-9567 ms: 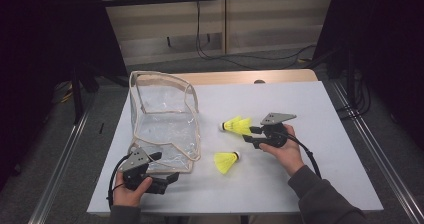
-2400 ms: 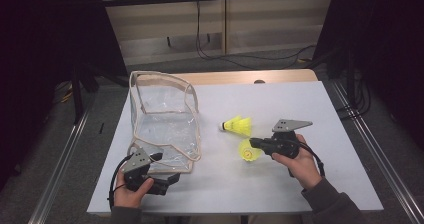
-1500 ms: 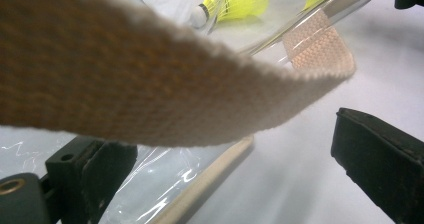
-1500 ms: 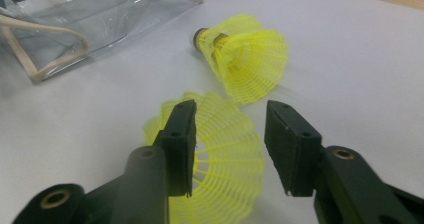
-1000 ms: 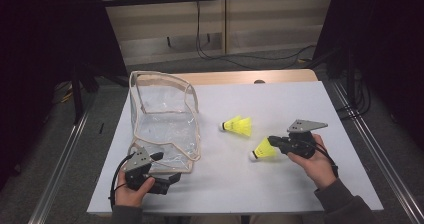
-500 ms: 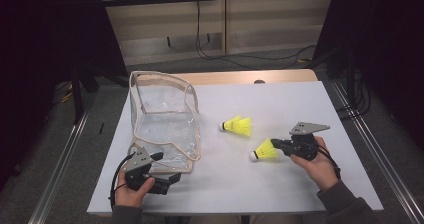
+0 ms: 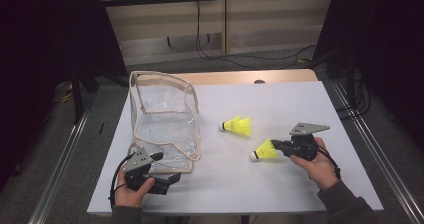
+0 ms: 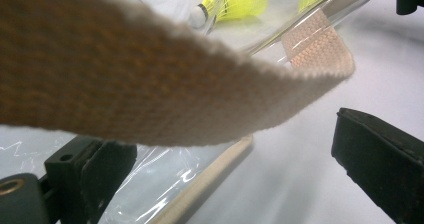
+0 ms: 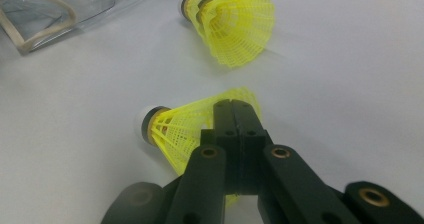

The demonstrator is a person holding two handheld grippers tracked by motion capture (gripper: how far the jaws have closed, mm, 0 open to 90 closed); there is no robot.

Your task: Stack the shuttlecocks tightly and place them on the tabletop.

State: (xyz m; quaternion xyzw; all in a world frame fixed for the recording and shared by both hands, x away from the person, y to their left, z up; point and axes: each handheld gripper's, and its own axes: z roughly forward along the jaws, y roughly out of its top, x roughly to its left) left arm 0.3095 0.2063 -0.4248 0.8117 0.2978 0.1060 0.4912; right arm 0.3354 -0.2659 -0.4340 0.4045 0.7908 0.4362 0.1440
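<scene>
Nothing has shifted lately: the high view shows two yellow shuttlecocks, one (image 7: 239, 125) lying free on the table (image 7: 280, 101), one (image 7: 264, 150) clamped in the right gripper (image 7: 280, 147). Left gripper view: left gripper (image 8: 235, 159) spread around the clear bag's (image 8: 165, 179) strap (image 8: 150, 89).

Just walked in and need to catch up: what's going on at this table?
A person works with a gripper in each hand at a white table. The right gripper is shut on the skirt of a yellow shuttlecock, with its cork end pointing toward a clear plastic pouch. A second yellow shuttlecock lies loose on the table nearby. The left gripper sits at the pouch's near edge, its fingers apart around the pouch's beige strap. Neither shuttlecock is in the pouch yet.
</scene>
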